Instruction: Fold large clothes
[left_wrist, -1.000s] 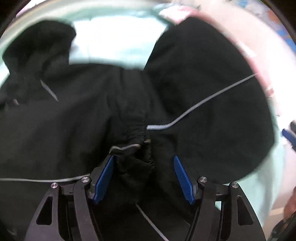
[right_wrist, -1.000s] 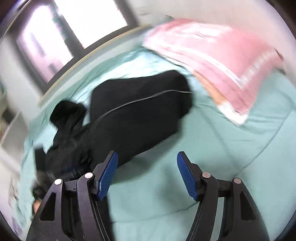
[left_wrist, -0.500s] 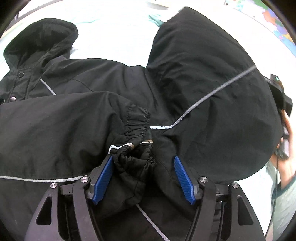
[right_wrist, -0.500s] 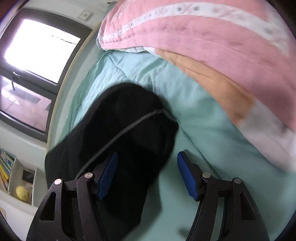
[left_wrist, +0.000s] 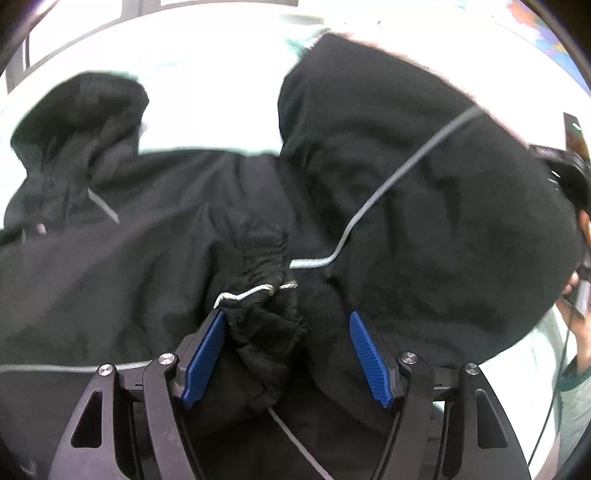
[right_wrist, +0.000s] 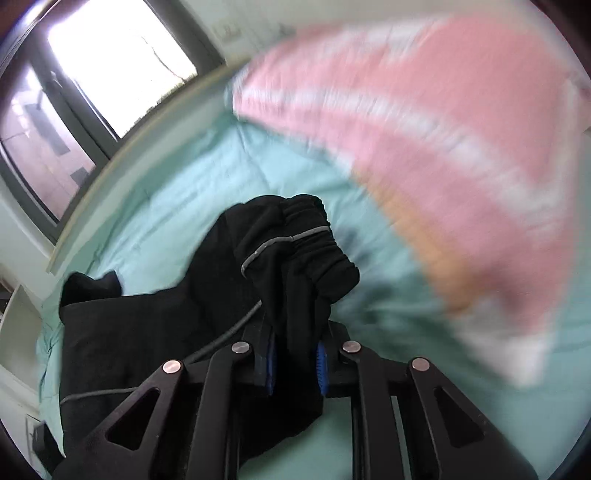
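Right hand-held gripper (right_wrist: 294, 363): closed tight on a sleeve (right_wrist: 306, 258) of the black jacket, just below its gathered elastic cuff; the blue pads are nearly hidden by the cloth.
Left hand-held gripper (left_wrist: 287, 354): jaws spread wide; the other cuff (left_wrist: 264, 314), bunched and edged with grey piping, lies between the fingers against the left pad, clear of the right one.
Black jacket (left_wrist: 424, 229): spread over the bed, filling most of the left wrist view, with thin grey reflective piping across the panels; its hood (left_wrist: 81, 114) lies at the far left.
Gripped sleeve: lifted off the bed, cuff uppermost, the rest of the jacket trailing down to the left behind it.
Bed (right_wrist: 192, 192): covered in a mint-green quilt, under the whole jacket.
Pink blanket (right_wrist: 443, 129): beyond the raised cuff, piled on the quilt, blurred.
Window (right_wrist: 110, 66): farthest, bright, behind the bed's far edge.
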